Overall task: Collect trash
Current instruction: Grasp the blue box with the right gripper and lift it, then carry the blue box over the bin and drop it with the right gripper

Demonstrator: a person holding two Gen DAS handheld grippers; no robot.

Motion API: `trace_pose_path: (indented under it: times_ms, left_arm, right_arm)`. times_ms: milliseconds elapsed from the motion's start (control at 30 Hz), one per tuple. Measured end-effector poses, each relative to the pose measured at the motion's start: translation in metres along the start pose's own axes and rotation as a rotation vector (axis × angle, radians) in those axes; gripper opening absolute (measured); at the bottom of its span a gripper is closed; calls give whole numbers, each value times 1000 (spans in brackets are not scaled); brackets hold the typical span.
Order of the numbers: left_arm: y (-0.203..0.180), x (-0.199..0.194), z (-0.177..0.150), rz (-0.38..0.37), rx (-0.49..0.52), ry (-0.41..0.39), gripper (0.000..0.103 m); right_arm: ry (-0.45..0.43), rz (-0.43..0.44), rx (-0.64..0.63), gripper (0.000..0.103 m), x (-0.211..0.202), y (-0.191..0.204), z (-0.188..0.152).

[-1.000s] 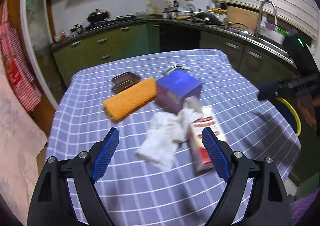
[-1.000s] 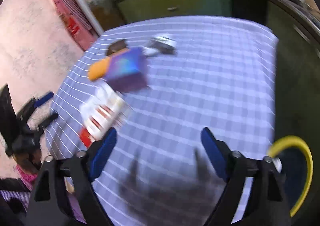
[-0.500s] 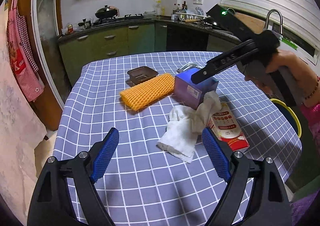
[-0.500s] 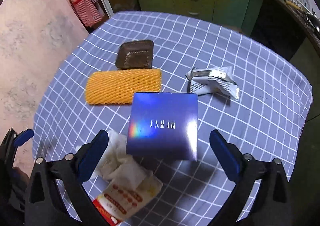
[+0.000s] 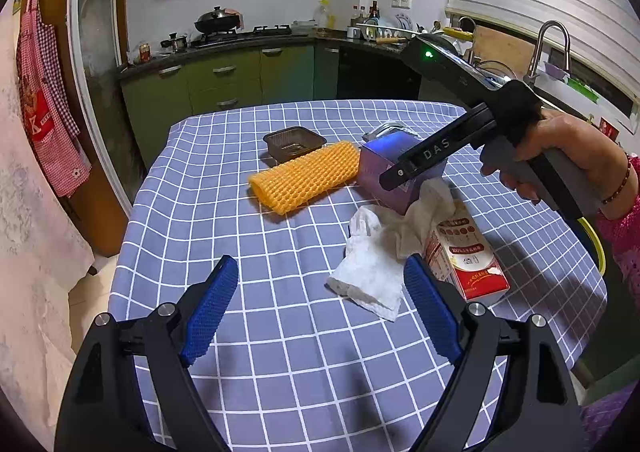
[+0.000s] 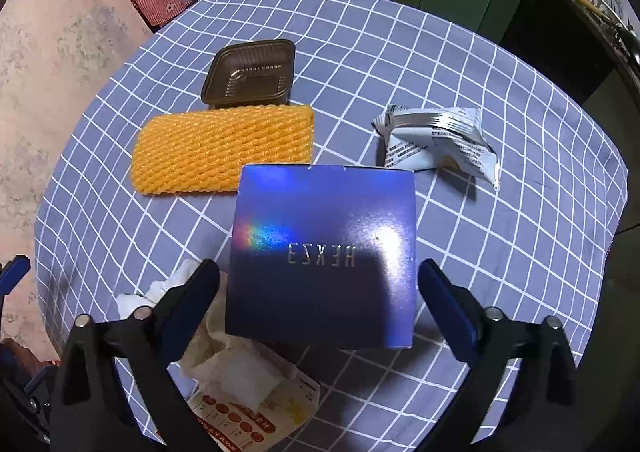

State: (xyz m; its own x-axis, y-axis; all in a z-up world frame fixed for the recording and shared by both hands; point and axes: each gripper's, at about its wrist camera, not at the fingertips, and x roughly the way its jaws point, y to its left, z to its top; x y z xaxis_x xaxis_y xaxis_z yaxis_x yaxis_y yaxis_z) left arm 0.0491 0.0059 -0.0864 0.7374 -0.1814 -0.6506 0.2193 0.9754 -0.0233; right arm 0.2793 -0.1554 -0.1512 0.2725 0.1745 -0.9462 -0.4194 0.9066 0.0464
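Note:
A shiny purple box [image 6: 324, 252] [image 5: 384, 168] stands mid-table. My right gripper [image 6: 320, 280] is open, its fingers straddling the box from above without touching it; it also shows in the left wrist view [image 5: 424, 158]. Crumpled white tissue [image 5: 380, 252] [image 6: 224, 364] lies beside a red-and-white carton [image 5: 468, 256] [image 6: 248, 424]. An orange foam net [image 5: 304, 176] [image 6: 224, 152], a brown plastic tray [image 5: 294, 142] [image 6: 250, 72] and a silver wrapper [image 6: 436, 140] lie further back. My left gripper [image 5: 316, 308] is open and empty, hovering above the table's near side, short of the tissue.
The table has a blue checked cloth [image 5: 280, 352] with rounded edges. Green kitchen cabinets [image 5: 224, 80] and a counter with a sink [image 5: 552, 52] stand behind. A yellow-rimmed bin [image 5: 596, 240] sits at the table's right side.
My right gripper swung in from the table's right side and came down over the purple box. My left gripper stayed nearly still and open.

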Motion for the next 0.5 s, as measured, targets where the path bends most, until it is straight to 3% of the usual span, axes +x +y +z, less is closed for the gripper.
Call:
trace_pose_path:
  times_ms: [67,500]
  left_arm:
    - [-1,0,0,0,2,0,84]
    - [-2,0,0,-2,2,-1,84]
  right_arm:
    - [9,-4,6,77,3,0,0]
    - [-62,22,35,74,-21,-9,-8]
